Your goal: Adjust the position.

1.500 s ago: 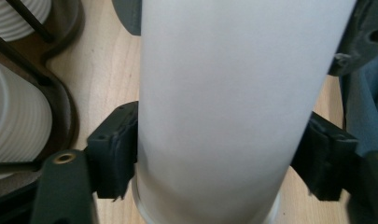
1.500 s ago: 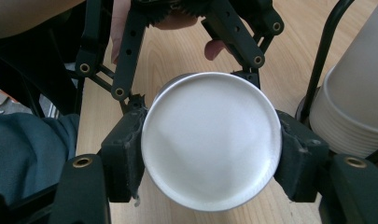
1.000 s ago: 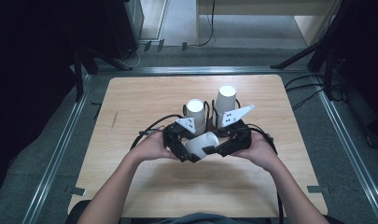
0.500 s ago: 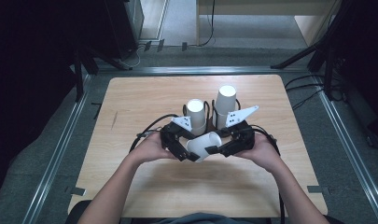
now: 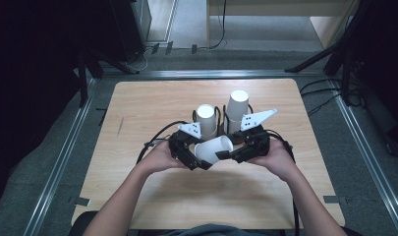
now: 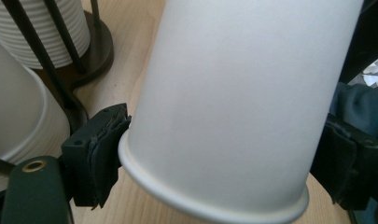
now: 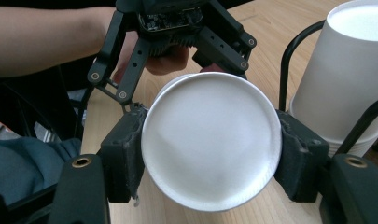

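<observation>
both grippers are on one paper cup (image 5: 213, 149), held on its side above the table (image 5: 137, 108), just in front of the two cup stacks. left gripper (image 5: 190, 152) is clamped across the cup wall near the rim; in the left gripper view the pads (image 6: 100, 154) press in on both sides just above the rolled lip. right gripper (image 5: 241, 149) is closed on the base end: the right gripper view looks straight at the round bottom (image 7: 210, 144) with a pad touching each side.

my read on why: opposing grips at both ends, cup horizontal, looks like either a handover between hands or pulling a nested pair apart. can't tell which; whether it's one cup or two stuck together isn't visible.

behind it, two stacks (image 5: 206, 118) (image 5: 237, 105) sit upside down in wire holders (image 7: 289, 51) on dark bases, close enough that the held cup nearly overlaps them from above.

hard to see: the cup's mouth, the inside, the table right under it. the left gripper view cuts off the cup's top and the far pad is mostly in shadow.
</observation>
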A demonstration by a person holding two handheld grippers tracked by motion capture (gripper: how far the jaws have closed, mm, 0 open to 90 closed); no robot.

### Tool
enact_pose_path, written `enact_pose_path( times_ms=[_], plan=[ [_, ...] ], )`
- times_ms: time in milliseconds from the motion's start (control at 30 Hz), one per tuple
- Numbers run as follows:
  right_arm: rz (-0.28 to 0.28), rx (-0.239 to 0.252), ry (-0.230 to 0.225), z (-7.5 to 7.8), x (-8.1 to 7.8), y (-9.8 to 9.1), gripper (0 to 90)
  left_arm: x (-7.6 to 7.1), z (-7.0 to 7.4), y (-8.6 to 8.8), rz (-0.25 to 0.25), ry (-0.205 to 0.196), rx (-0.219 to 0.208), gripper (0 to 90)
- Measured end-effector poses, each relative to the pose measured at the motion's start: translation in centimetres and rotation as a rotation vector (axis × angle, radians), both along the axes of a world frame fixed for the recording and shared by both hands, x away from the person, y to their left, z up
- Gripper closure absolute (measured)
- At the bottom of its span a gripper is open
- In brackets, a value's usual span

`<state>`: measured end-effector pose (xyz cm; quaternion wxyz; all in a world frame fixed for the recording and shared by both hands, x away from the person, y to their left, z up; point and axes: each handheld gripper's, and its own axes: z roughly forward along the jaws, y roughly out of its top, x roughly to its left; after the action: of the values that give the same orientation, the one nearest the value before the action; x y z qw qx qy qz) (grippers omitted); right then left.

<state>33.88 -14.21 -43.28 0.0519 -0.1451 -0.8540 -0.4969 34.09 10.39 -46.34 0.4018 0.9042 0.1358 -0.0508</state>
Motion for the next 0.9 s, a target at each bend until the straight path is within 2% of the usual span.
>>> enact_pose_path(
  times_ms=[200, 400, 500, 567, 633, 733, 833, 900],
  plan=[
    [0.003, 0.01, 0.013, 0.0, 0.1, 0.0, 34.3, -0.1, 0.1, 0.2, -0.003, -0.012, -0.012, 18.0],
    [0.004, 0.011, 0.017, -0.1, 0.1, 0.1, 34.4, -0.1, 0.3, 0.4, -0.008, -0.016, -0.002, 22.5],
    [-0.003, 0.008, 0.024, -0.1, 0.2, 0.1, 33.8, 0.0, 0.5, 0.4, -0.007, 0.002, 0.004, 23.5],
    [-0.012, 0.002, -0.002, 0.0, 0.0, 0.2, 28.7, 0.0, 0.7, 0.5, -0.011, 0.013, 0.016, 23.5],
    [-0.014, 0.003, 0.002, 0.1, 0.0, 0.2, 24.2, 0.0, 0.9, 0.6, -0.012, 0.007, 0.027, 23.5],
    [-0.02, -0.02, -0.005, 0.0, 0.0, 0.1, 23.5, 0.1, 1.3, 0.9, 0.007, 0.007, 0.033, 23.5],
    [-0.018, -0.042, -0.009, -0.2, 0.0, 0.1, 23.5, 0.3, 1.7, 1.1, 0.021, 0.001, 0.059, 23.5],
    [-0.018, -0.05, -0.011, -0.4, 0.0, 0.0, 23.5, 0.3, 2.1, 1.3, 0.024, -0.007, 0.056, 23.4]
  ],
)
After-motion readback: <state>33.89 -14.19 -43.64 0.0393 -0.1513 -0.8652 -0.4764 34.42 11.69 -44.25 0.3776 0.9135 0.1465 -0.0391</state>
